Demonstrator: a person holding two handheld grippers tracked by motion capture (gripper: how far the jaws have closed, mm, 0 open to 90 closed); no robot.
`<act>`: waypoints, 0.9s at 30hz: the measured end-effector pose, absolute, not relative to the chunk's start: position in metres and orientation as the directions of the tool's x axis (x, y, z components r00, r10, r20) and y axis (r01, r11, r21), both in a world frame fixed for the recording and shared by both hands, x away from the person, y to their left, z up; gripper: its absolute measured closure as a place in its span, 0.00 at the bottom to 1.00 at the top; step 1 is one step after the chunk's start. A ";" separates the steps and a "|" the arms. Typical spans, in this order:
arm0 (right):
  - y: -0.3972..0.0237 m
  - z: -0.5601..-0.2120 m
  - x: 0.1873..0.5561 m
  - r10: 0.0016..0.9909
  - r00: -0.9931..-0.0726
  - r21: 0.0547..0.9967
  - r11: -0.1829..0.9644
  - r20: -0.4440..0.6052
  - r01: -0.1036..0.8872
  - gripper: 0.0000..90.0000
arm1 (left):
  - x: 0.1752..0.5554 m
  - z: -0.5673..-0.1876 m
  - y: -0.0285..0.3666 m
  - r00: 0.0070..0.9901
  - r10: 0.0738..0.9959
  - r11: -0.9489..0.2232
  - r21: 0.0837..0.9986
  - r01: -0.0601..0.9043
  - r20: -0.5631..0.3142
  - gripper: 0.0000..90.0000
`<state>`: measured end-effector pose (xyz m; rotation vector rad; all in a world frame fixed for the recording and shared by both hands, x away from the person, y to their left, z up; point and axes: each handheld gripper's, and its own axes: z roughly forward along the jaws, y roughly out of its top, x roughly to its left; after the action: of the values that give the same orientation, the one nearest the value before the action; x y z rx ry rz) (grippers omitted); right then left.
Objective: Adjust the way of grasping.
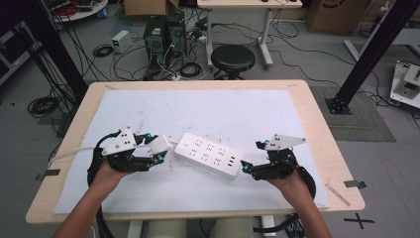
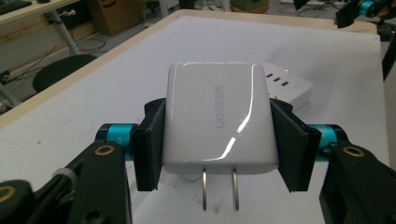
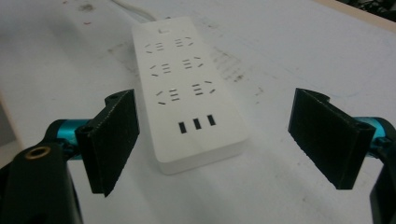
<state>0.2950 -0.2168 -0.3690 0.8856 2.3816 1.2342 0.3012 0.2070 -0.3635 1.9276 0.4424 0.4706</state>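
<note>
Left gripper [image 1: 157,157] pinched the charger [image 2: 218,123] just left of the power strip [image 1: 210,154] – long axis toward the spread right gripper [image 1: 246,167].

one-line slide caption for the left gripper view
Left gripper clamps a glossy white two-prong wall charger before a white power strip.

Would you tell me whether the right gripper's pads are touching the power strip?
Apart: the right gripper view shows both pads open wide, with bare table separating them from the power strip.

"UGREEN" in grey letters — on the white charger [image 2: 219,123]
</note>
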 end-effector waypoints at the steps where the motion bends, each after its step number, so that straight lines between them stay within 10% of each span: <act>1: -0.215 -0.368 0.295 0.643 -0.766 0.816 0.438 0.008 0.376 0.19 | 0.301 -0.363 0.205 0.858 0.498 -0.380 0.921 0.084 0.127 0.47; 27: -0.160 -0.363 0.309 0.493 -0.829 0.758 0.425 0.264 0.494 0.19 | 0.295 -0.372 0.153 0.921 0.281 -0.478 0.871 -0.109 0.269 0.47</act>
<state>0.3093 -0.1602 -0.3629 0.9188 2.6534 1.4125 0.2951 0.1535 -0.3717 2.0196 0.1231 0.4621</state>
